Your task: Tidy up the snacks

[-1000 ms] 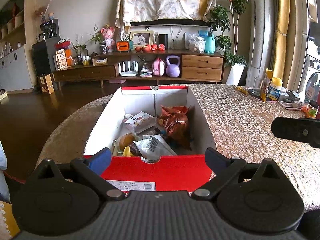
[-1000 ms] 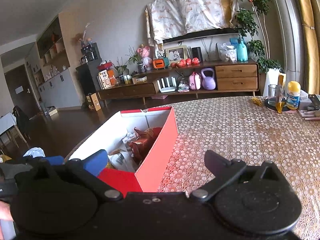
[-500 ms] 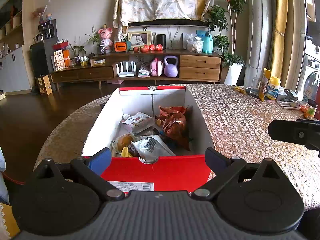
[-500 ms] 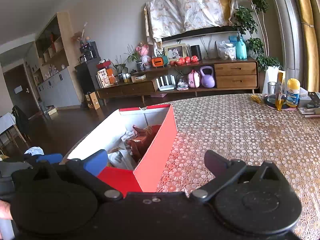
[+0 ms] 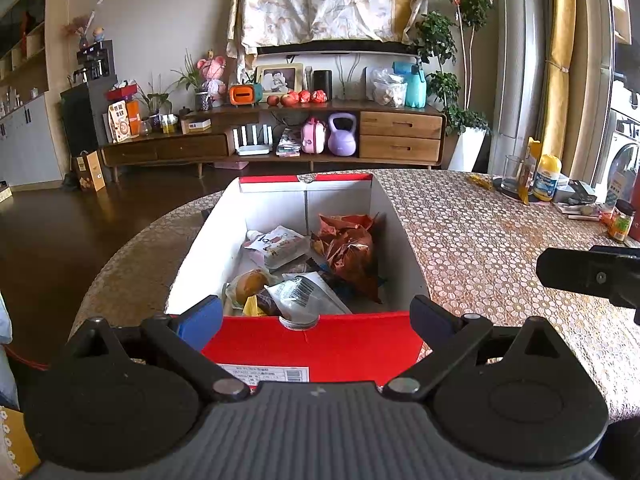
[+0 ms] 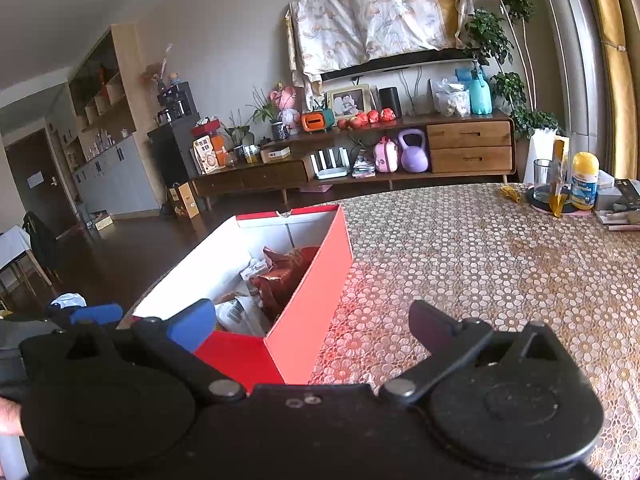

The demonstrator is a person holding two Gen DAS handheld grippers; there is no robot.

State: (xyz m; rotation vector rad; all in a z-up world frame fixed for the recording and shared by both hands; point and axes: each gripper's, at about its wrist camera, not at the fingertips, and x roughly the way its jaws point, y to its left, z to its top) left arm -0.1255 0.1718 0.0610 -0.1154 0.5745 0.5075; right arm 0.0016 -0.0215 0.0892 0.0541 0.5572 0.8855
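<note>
On the table (image 5: 472, 240), toward its left edge: an open shoebox (image 5: 396, 236). Inside, against the right wall, a crumpled chip bag (image 5: 352, 248); left of it a flat snack packet (image 5: 278, 242); nearer the front wall a wrapped bun (image 5: 250, 284) beside a barcoded pouch (image 5: 304, 294). Near the table's far right edge: a glass (image 5: 512, 172), with a bottle (image 5: 546, 178) just right of it.

Red box (image 5: 320, 344) on patterned table (image 5: 480, 240)
</note>
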